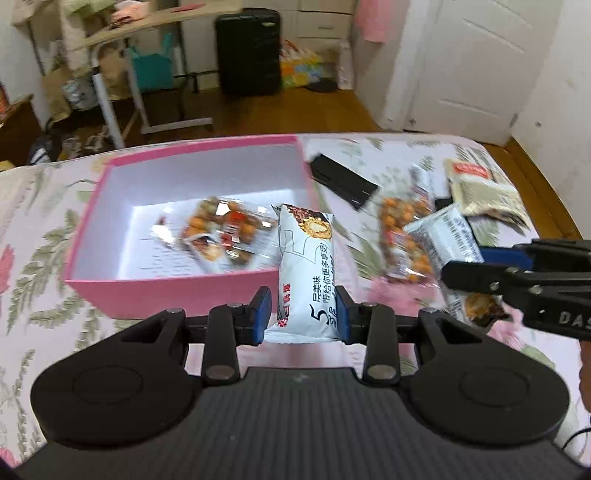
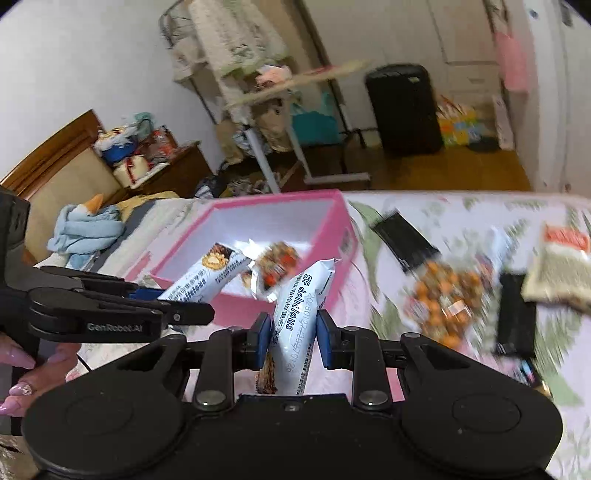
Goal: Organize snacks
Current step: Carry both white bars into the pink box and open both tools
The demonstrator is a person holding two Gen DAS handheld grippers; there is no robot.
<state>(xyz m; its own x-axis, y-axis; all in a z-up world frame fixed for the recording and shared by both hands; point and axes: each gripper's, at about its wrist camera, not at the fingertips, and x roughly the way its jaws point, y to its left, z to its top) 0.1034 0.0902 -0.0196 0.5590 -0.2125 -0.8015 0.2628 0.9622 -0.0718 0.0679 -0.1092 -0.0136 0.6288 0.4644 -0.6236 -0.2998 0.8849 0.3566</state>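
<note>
A pink box (image 1: 92, 214) with a white inside sits on the floral bedspread; it also shows in the right wrist view (image 2: 340, 236). A clear pack of orange snacks (image 1: 218, 232) lies inside it. My left gripper (image 1: 303, 314) is shut on a white snack bar (image 1: 306, 266), held over the box's near right corner. My right gripper (image 2: 291, 334) is shut on another white snack bar (image 2: 301, 317), just in front of the box. In the right wrist view my left gripper (image 2: 177, 302) holds its bar (image 2: 207, 275) over the box.
Loose on the bed to the right lie an orange snack pack (image 2: 443, 299), a beige packet (image 2: 561, 262) and black flat packs (image 2: 406, 240). A blue towel (image 2: 85, 229) lies left. Beyond the bed are a black suitcase (image 1: 247, 51) and a folding table (image 1: 122, 33).
</note>
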